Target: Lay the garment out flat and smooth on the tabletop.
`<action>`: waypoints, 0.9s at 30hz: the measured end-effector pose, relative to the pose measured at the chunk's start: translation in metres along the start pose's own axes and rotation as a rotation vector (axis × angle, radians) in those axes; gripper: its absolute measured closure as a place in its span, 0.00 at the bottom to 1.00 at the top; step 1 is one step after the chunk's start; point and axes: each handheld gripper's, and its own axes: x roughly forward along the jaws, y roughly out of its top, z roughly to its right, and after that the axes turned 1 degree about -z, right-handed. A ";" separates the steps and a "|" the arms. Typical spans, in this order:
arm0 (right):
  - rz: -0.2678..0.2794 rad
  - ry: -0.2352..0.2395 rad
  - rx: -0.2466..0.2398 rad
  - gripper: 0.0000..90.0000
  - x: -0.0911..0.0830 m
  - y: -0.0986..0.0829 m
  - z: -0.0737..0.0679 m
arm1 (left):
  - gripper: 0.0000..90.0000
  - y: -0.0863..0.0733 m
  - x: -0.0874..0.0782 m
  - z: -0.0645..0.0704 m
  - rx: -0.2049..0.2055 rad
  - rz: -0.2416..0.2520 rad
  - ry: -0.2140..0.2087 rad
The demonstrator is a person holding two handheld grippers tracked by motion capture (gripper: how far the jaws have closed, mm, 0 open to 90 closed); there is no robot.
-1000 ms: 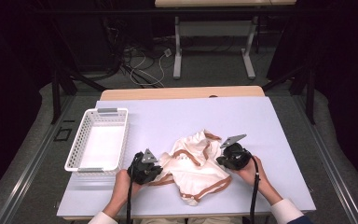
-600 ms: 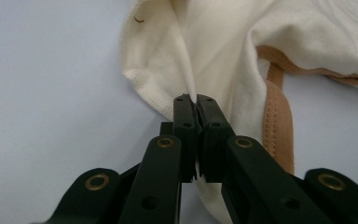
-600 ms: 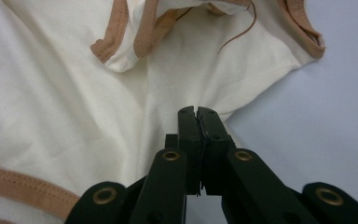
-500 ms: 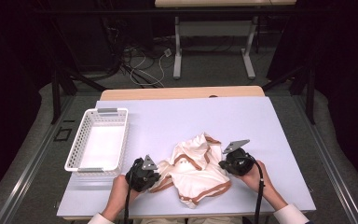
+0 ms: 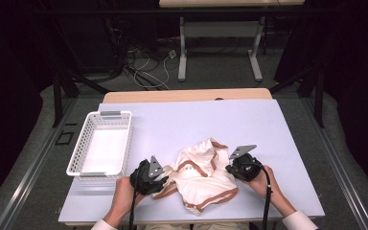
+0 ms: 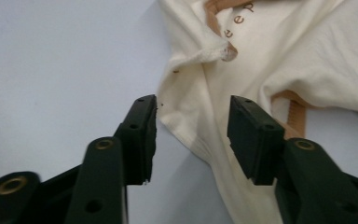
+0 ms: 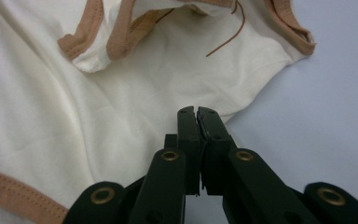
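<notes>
We looked from the high view, set above the person's edge of the table point(image 5: 287, 129), forward and down, far enough to take in the white basket point(image 5: 100, 143) and the floor beyond. The left gripper view sat close over the cream garment point(image 6: 279, 60), looking along its jaws at one edge. The right gripper view did likewise, perhaps from the opposite side. All three views shared that garment point(image 5: 199, 175).
</notes>
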 end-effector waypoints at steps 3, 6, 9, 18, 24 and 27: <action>-0.011 -0.003 -0.006 0.98 0.000 0.002 0.001 | 0.51 0.006 0.007 0.003 0.014 -0.004 -0.003; -0.005 -0.004 -0.004 0.98 0.001 0.003 0.002 | 0.48 0.012 0.012 0.004 0.017 0.004 -0.006; -0.011 -0.002 0.016 0.98 0.002 0.005 0.002 | 0.48 0.017 0.016 0.004 0.030 0.011 0.009; -0.012 -0.006 0.000 0.98 0.005 0.007 0.004 | 0.54 0.024 0.025 0.005 0.086 -0.010 0.007; -0.014 -0.004 0.003 0.98 0.006 0.007 0.005 | 0.62 0.029 0.024 0.001 0.085 0.008 0.000; -0.017 -0.006 0.011 0.98 0.006 0.006 0.005 | 0.63 0.030 0.025 0.000 0.095 -0.014 -0.005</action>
